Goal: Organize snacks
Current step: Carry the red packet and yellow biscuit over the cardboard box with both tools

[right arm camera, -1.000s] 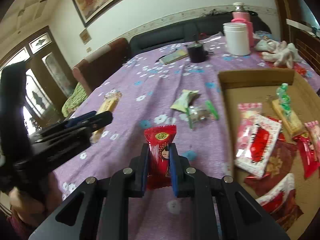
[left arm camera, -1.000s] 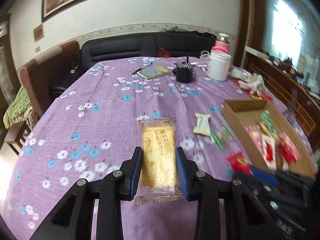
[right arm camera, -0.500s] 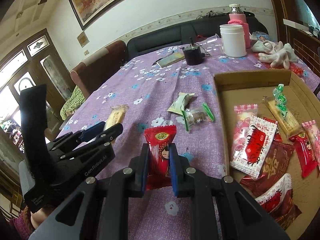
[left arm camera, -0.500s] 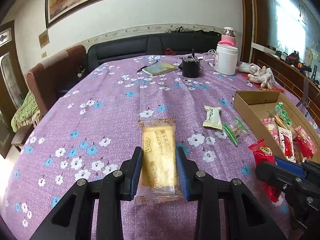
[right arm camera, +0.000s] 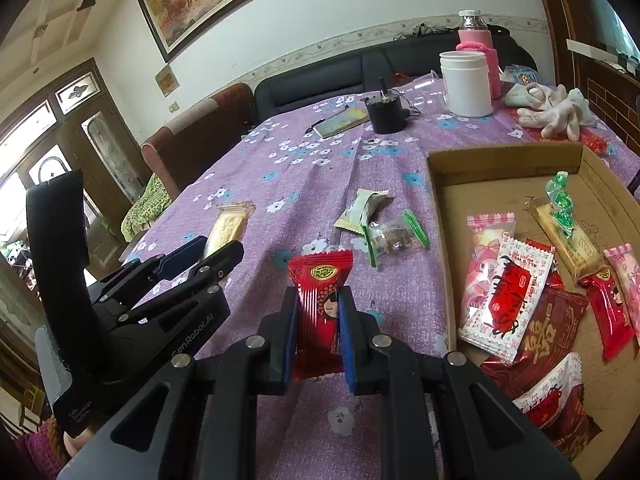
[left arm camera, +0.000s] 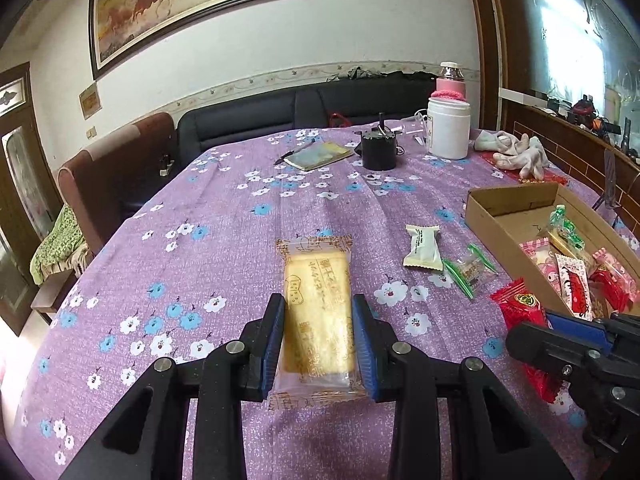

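One "GenRobot.AI" hand-held gripper [right arm camera: 218,250] (left)

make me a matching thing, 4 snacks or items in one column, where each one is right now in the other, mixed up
Things:
1. yellow biscuit pack
2. red candy pack
3. green twisted candy
4. white jar

Places:
A. standing at the table's far end
B. between the right gripper jaws
C. inside the cardboard box
D. between the left gripper jaws

Pairs: 1-D, 2-B, 3-C, 4-A
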Motion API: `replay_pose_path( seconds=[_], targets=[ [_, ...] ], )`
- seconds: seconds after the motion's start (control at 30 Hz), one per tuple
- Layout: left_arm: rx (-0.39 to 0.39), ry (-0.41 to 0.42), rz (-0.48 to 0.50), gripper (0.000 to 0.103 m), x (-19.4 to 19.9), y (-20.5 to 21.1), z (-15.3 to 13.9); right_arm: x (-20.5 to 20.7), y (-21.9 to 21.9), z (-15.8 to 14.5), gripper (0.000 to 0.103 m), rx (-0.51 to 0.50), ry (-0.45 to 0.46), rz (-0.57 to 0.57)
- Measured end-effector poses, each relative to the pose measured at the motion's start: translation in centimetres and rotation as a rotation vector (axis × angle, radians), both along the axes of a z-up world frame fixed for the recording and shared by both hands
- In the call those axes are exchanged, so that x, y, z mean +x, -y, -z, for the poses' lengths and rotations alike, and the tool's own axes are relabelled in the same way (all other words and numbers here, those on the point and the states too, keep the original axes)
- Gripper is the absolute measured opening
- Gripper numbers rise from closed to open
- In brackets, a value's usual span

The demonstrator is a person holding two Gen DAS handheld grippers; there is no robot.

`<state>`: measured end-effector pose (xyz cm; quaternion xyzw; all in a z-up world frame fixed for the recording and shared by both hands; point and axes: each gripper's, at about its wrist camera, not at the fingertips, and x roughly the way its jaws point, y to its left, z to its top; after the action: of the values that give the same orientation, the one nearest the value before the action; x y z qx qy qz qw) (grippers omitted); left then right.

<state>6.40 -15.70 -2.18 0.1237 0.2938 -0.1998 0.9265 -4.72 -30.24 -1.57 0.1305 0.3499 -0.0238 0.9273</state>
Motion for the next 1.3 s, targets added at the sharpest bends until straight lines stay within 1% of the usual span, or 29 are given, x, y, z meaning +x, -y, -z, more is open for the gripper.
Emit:
replay_pose_path(
  seconds=[0.4,0.63,0.9,1.07,1.2,1.3],
  targets=[
    [0.009,0.003,0.015,0.035,-0.2,0.6,0.2,0.2,0.3,0.2,0.018,0.012,-0.012,0.0],
    [0.004,-0.003,0.031,0.035,-0.4,0.6,0.1,0.2,0.4,0.3,0.018,0.015,-0.004,0.006],
    [-0.027,-0.031,0.065,0.035,-0.7,0.6,-0.1,-0.5,1.4,-0.2,0.018,0.056,0.031,0.04],
    [-0.057,-0.044,0.086,0.035,-0.9,0.4,-0.3,-1.1,1.9,-0.7,0.018,0.062,0.06,0.07],
    [-0.098,-0.066,0.13,0.035,-1.2,0.5,-0.6,-1.7,3.2,-1.3,0.018,0.081,0.099,0.122],
    [-0.105,-0.06,0.164,0.035,-1.7,0.9,-0.8,-2.1,4.4,-1.5,0.018,0.105,0.115,0.16]
  ],
)
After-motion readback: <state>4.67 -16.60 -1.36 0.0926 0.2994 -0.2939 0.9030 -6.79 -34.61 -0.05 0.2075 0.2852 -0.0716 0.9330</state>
